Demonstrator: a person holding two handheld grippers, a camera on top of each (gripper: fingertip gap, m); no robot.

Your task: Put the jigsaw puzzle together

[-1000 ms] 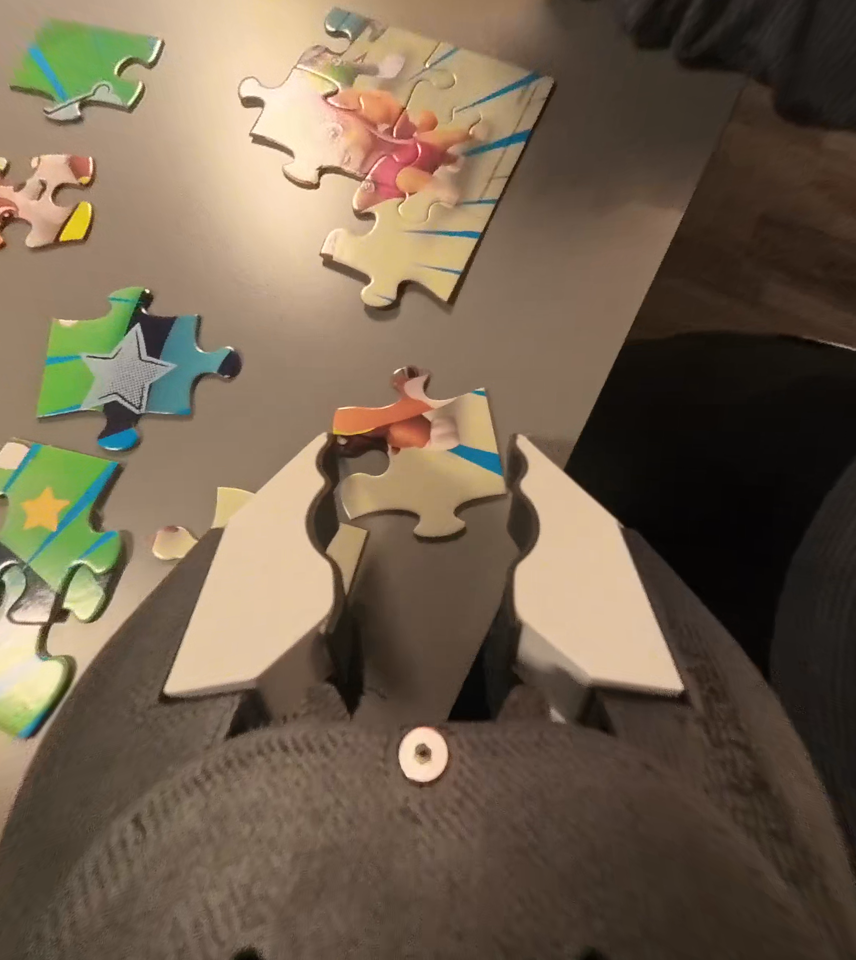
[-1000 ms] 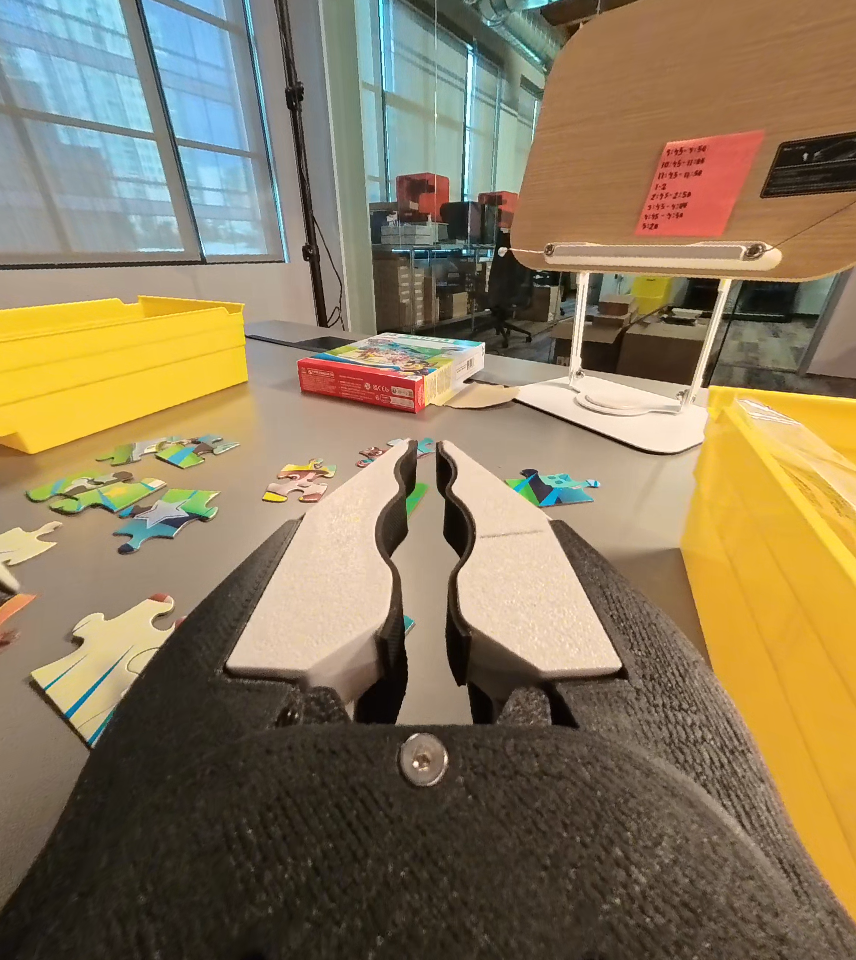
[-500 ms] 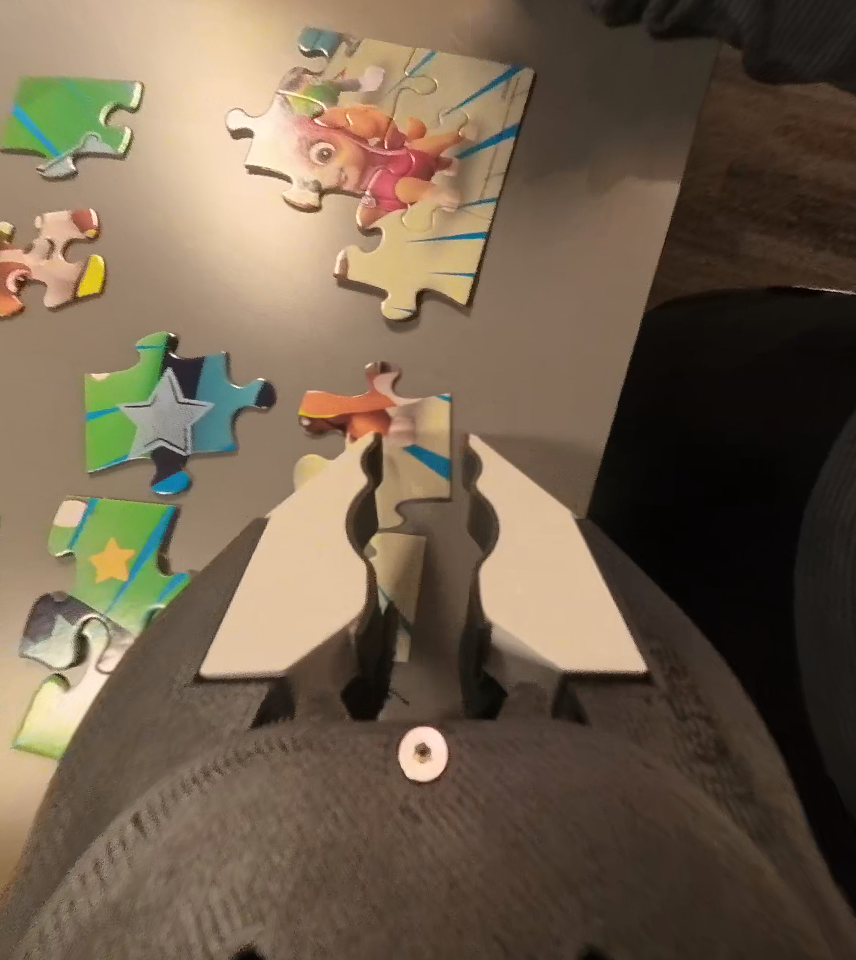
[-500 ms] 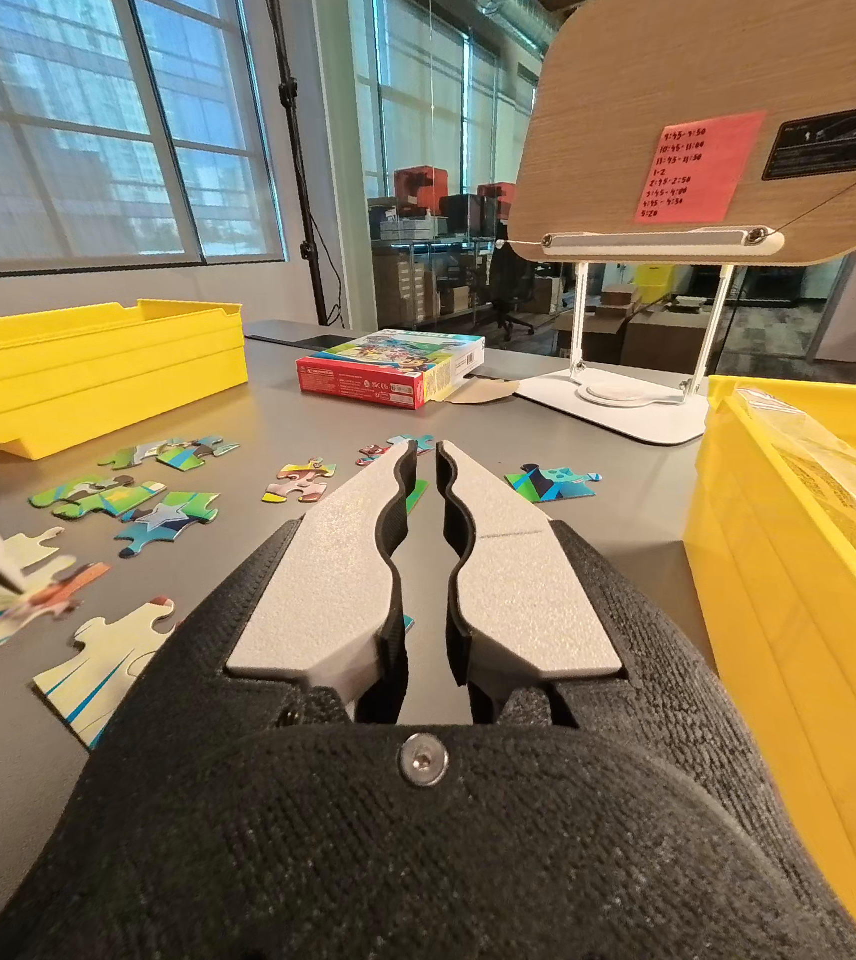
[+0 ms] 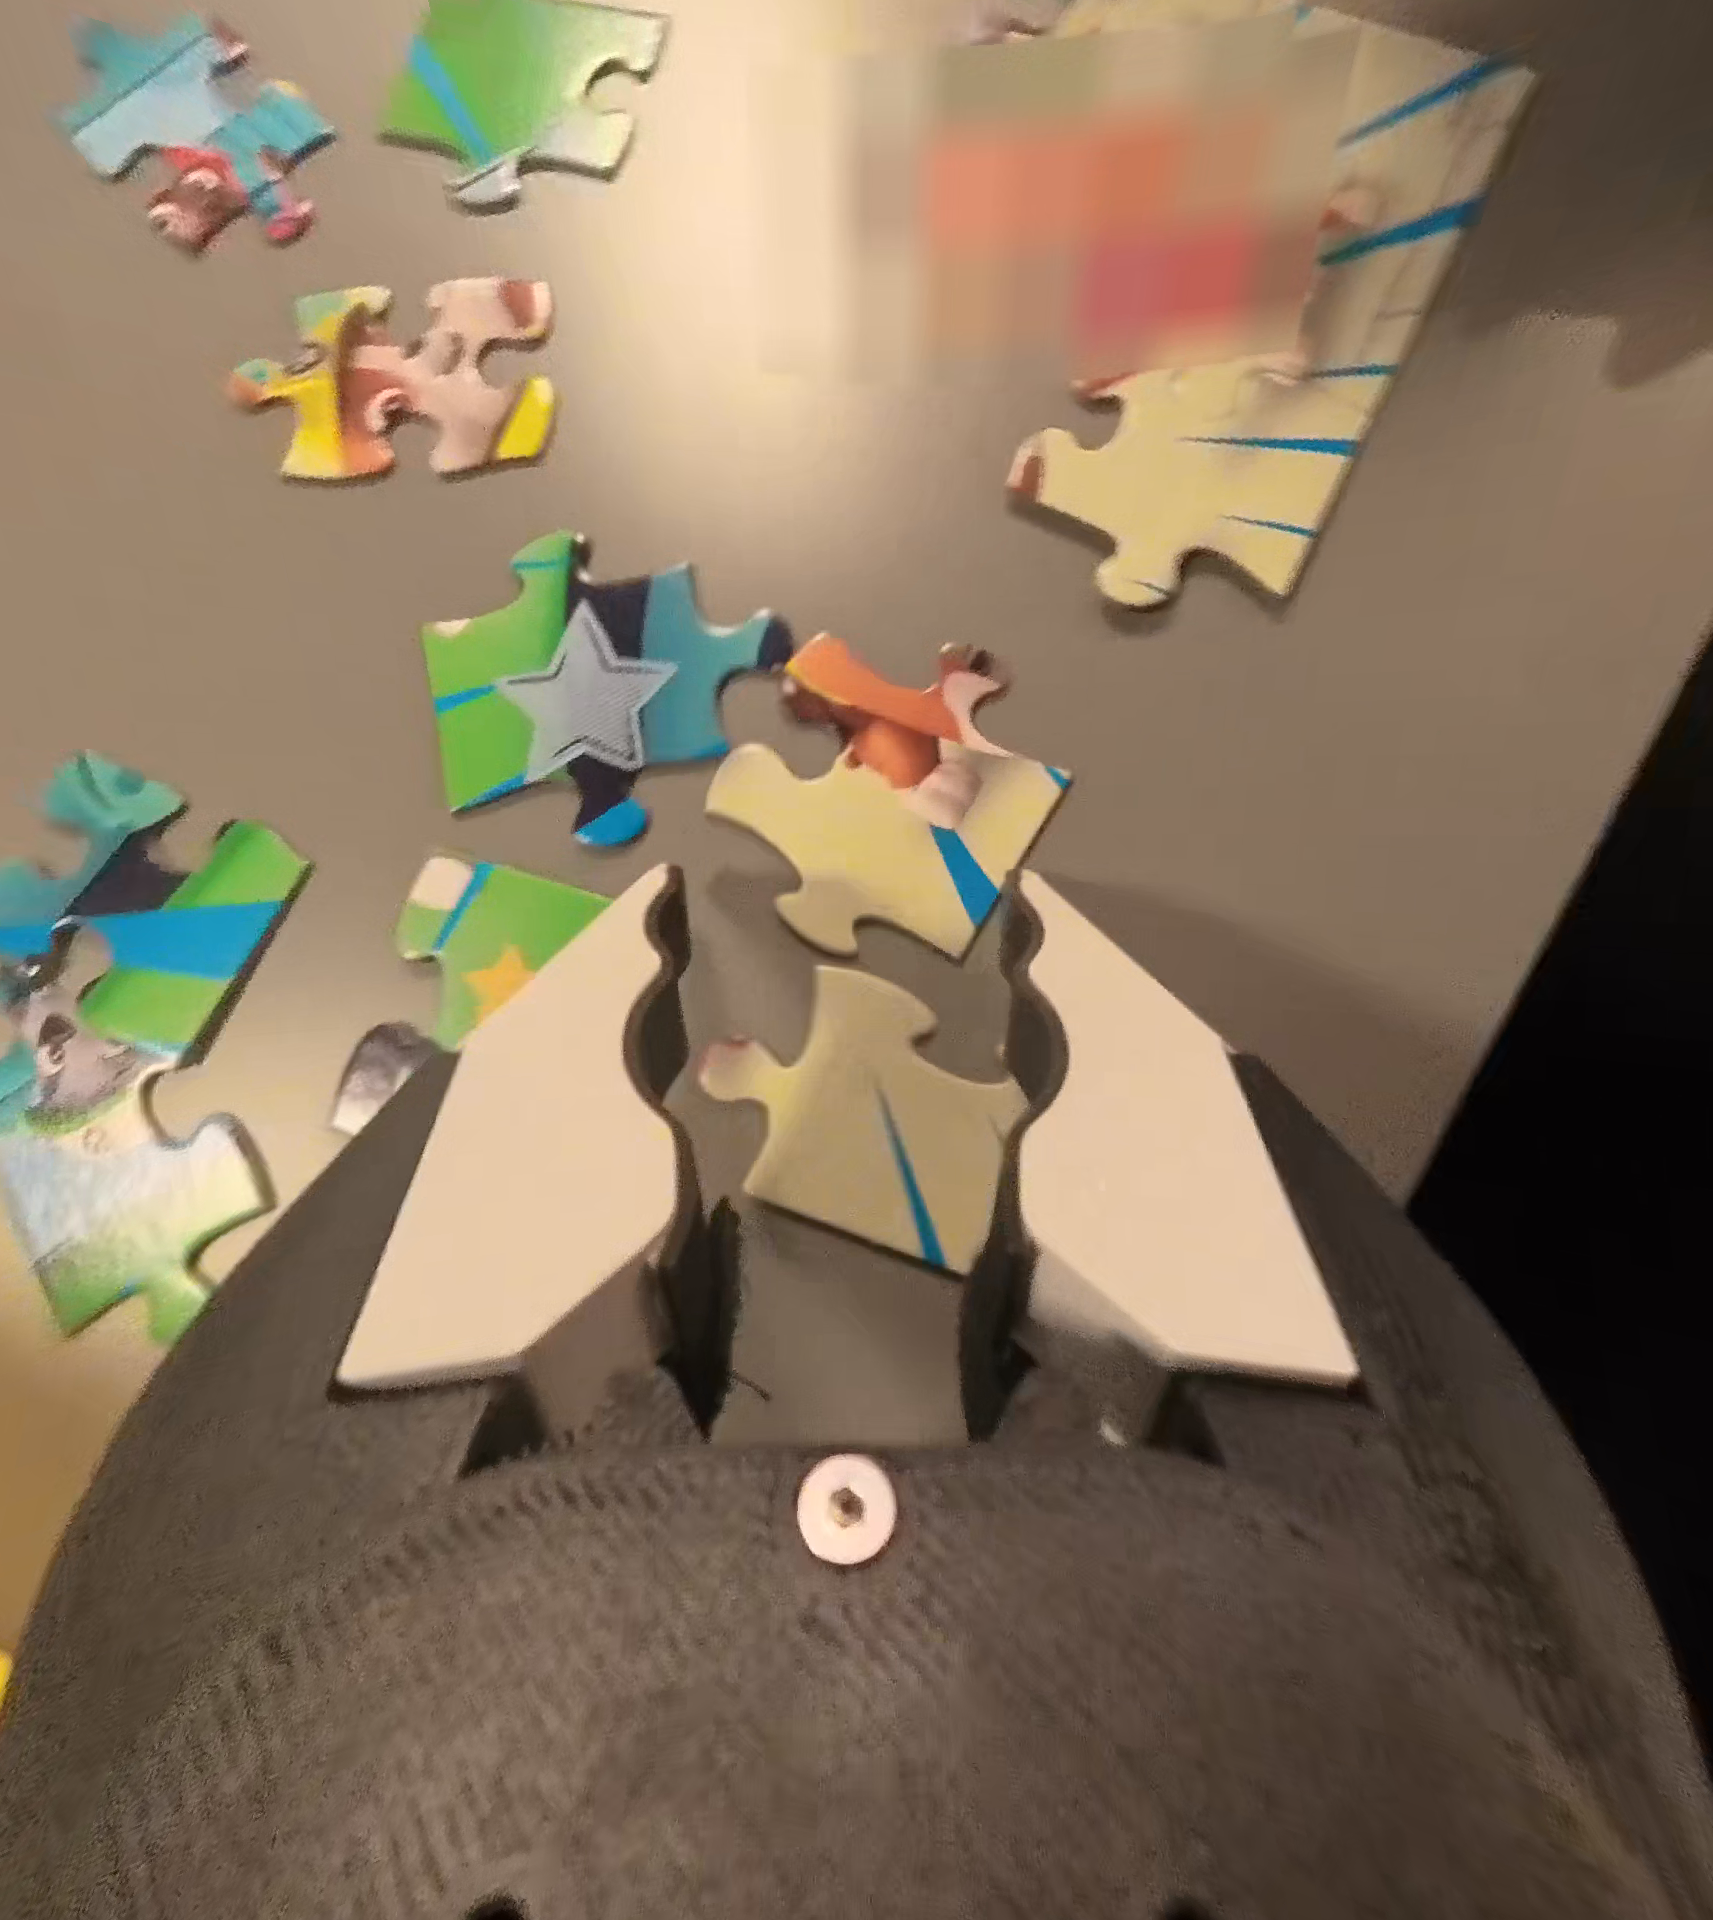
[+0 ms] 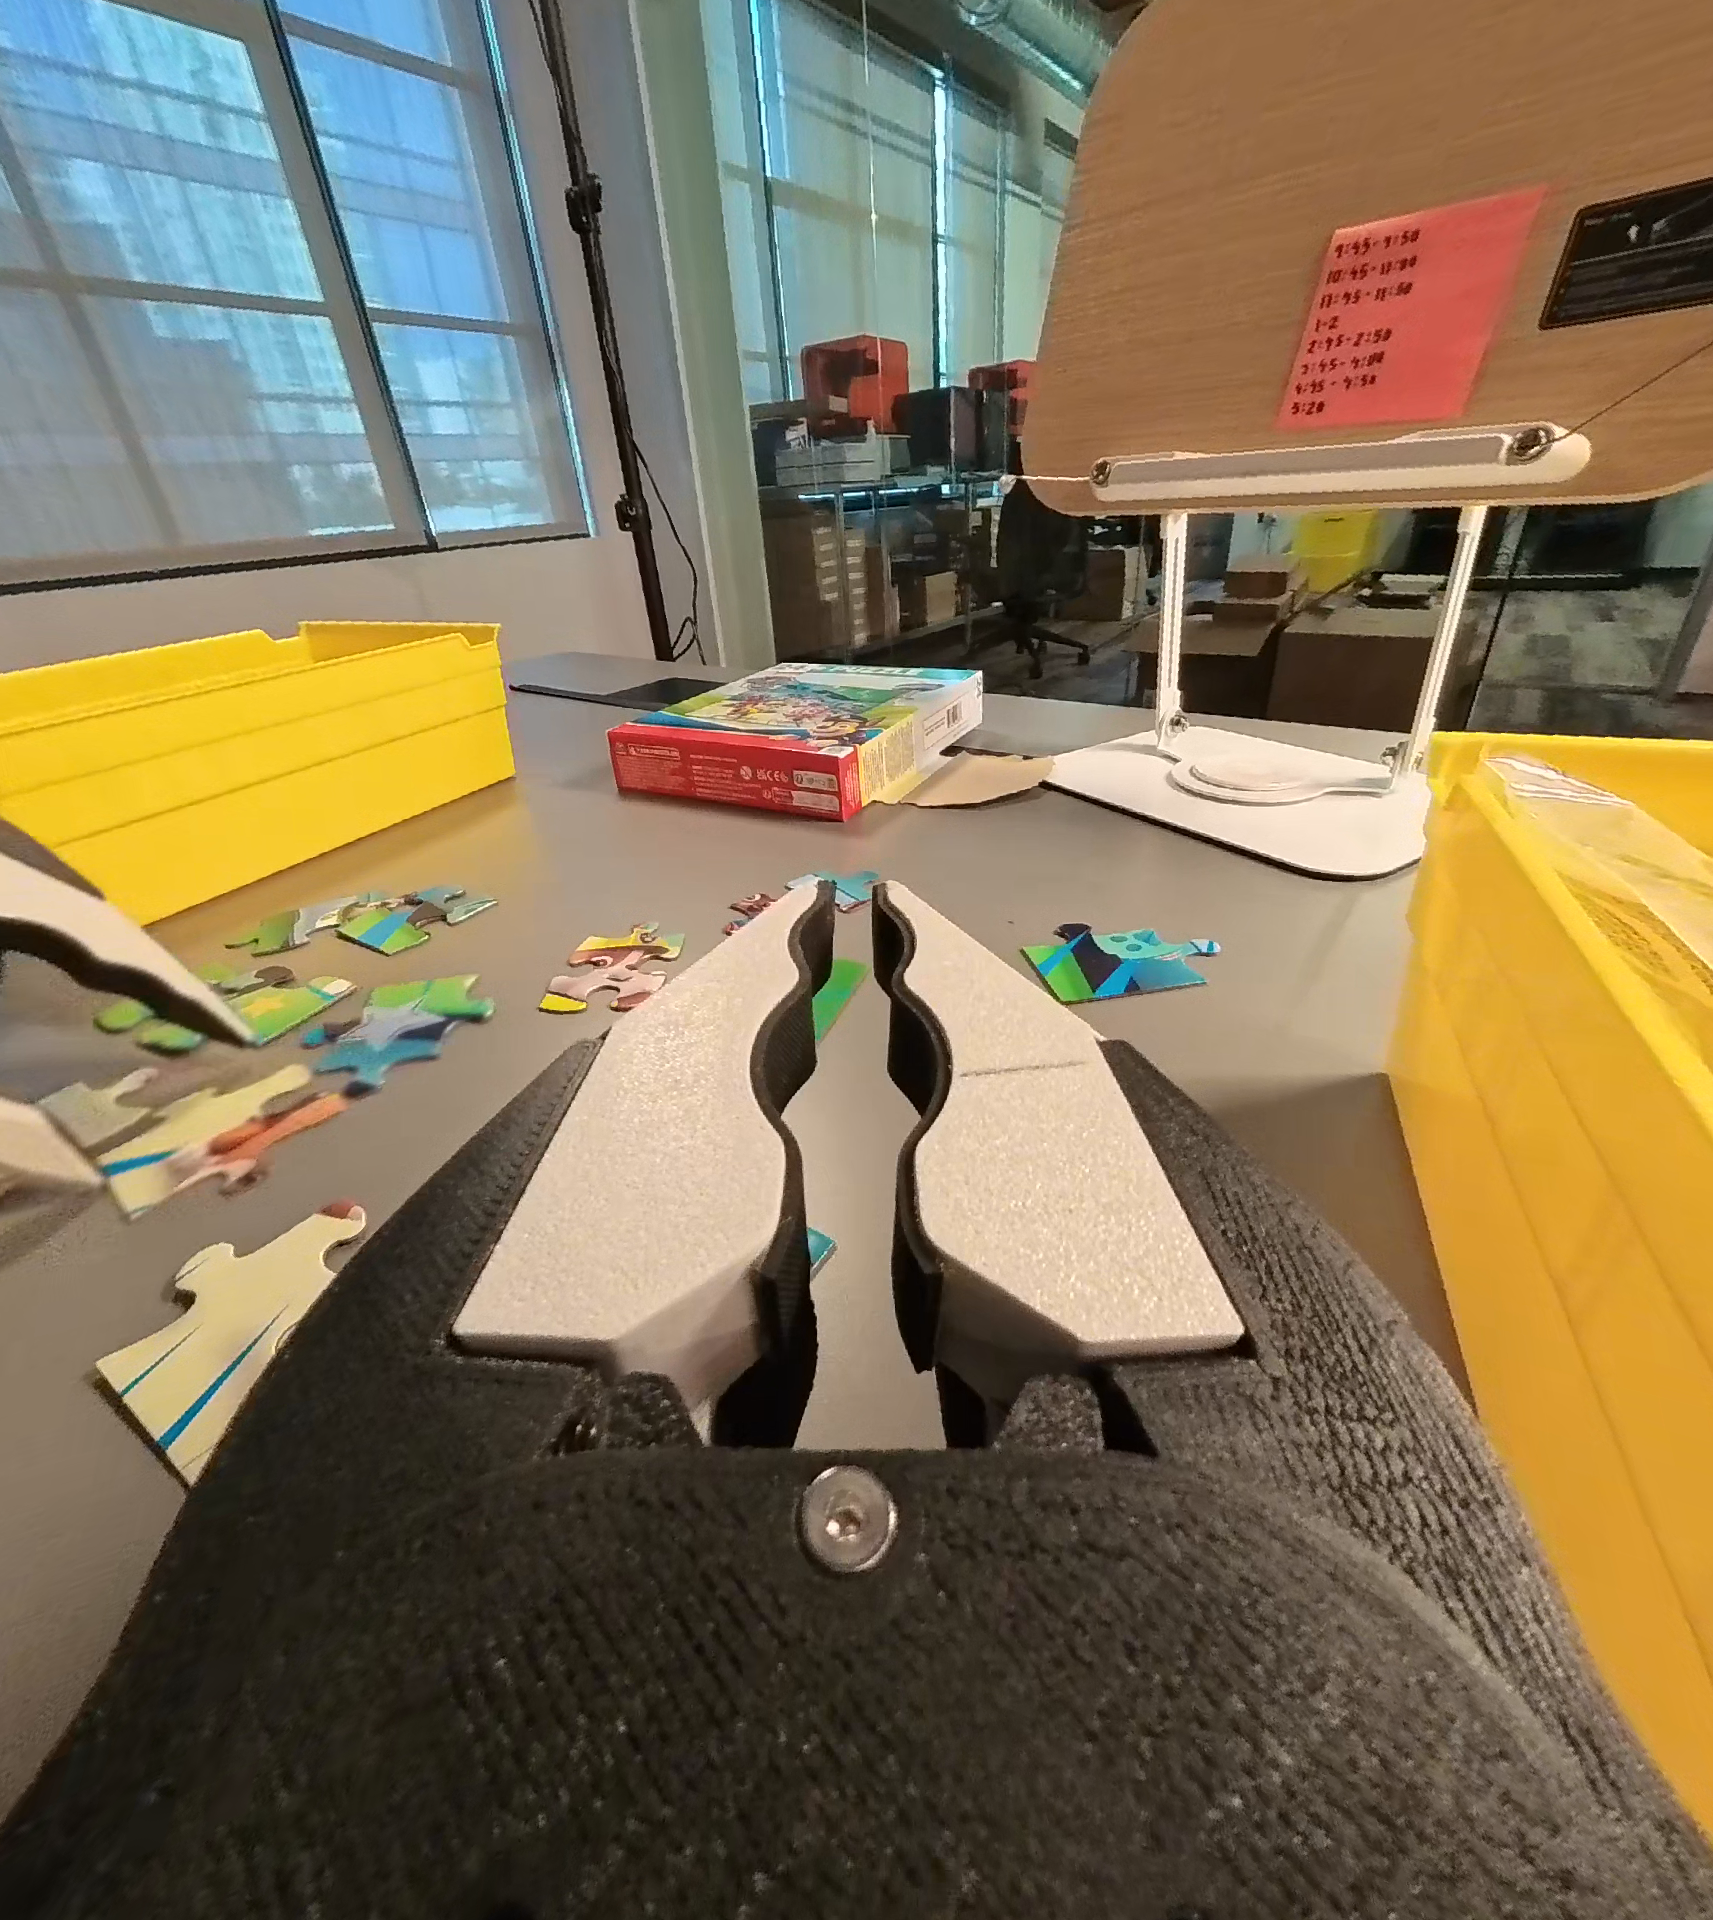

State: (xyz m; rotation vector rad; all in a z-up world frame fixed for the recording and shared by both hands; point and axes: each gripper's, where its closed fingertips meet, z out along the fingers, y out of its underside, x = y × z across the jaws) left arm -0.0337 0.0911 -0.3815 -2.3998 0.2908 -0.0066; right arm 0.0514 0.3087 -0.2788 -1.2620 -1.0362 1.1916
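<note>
left gripper (image 5: 847,883): jaws wide apart, nothing pressed between the pads, hovering over the grey table (image 5: 208,582) near its edge
between the left fingers: pale yellow piece with blue streaks (image 5: 873,1122), lying on the table, clear of the left pad; contact with the right pad cannot be told
just past the left tips: orange-topped piece (image 5: 893,810), flat on the table, its lower corner close to the right fingertip (image 5: 1023,894)
beside that: star piece (image 5: 582,696), green/blue, its knob nearly touching the orange-topped piece
farther out: joined section (image 5: 1247,416), pale with blue streaks, partly under a blur patch
right gripper (image 6: 844,899): jaws narrow, a thin slit between the pads, nothing in it, held above the table
under the right fingers: green piece (image 6: 836,997), partly hidden
right of it: blue/teal piece (image 6: 1122,961), apart from the fingers
writing: puzzle box (image 6: 790,743), red side with small print and marks, barcode on the end; pink note (image 6: 1392,312), handwritten lines, on the wooden board (image 6: 1247,208); black label (image 6: 1683,249) next to it
bins: yellow bin (image 6: 208,748) at left, second yellow bin (image 6: 1558,1143) at right
</note>
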